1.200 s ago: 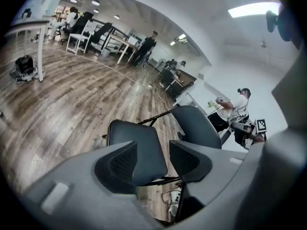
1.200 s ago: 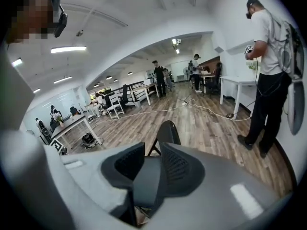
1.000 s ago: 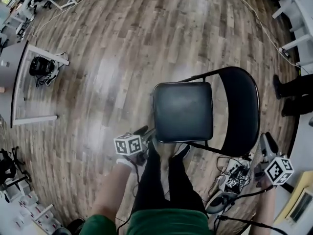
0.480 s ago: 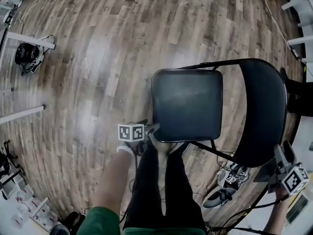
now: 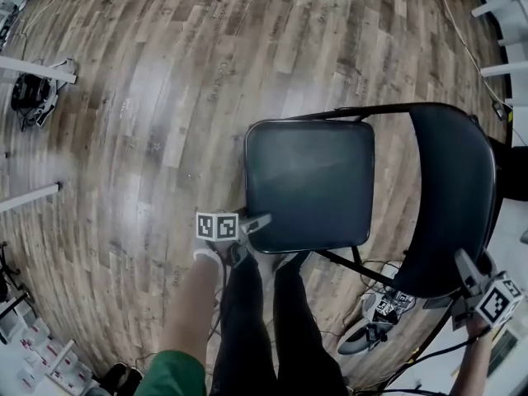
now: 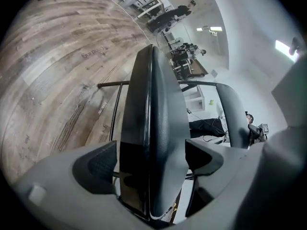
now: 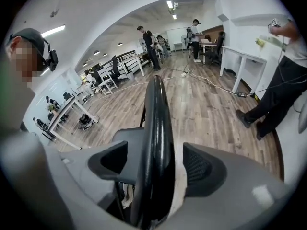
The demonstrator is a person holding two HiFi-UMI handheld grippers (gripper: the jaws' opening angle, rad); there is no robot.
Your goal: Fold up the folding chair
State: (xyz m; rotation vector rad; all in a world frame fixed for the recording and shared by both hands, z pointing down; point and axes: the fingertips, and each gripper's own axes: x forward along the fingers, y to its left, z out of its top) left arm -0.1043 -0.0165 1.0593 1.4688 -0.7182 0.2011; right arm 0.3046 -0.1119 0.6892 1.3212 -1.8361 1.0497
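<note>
A black folding chair stands unfolded on the wood floor, its padded seat [image 5: 309, 184] level and its curved backrest [image 5: 454, 196] to the right. My left gripper [image 5: 256, 221] is at the seat's near left corner. In the left gripper view the seat edge [image 6: 153, 128] runs between the jaws of the left gripper [image 6: 151, 159], which are opening, with a gap on each side. My right gripper [image 5: 452, 283] straddles the backrest's rim [image 7: 156, 128]. The jaws of the right gripper [image 7: 156, 164] are opening too, and their pads stand clear of it.
The person's dark-trousered legs [image 5: 264, 320] stand just before the seat. Shoes and cables [image 5: 375, 320] lie on the floor under the backrest. White table legs [image 5: 29, 196] are far left. Another person [image 7: 283, 80] stands by a white desk [image 7: 244, 61] to the right.
The chair has grown larger in the head view. My left gripper has closed in on the seat's corner, and my right gripper has shifted right and down along the backrest.
</note>
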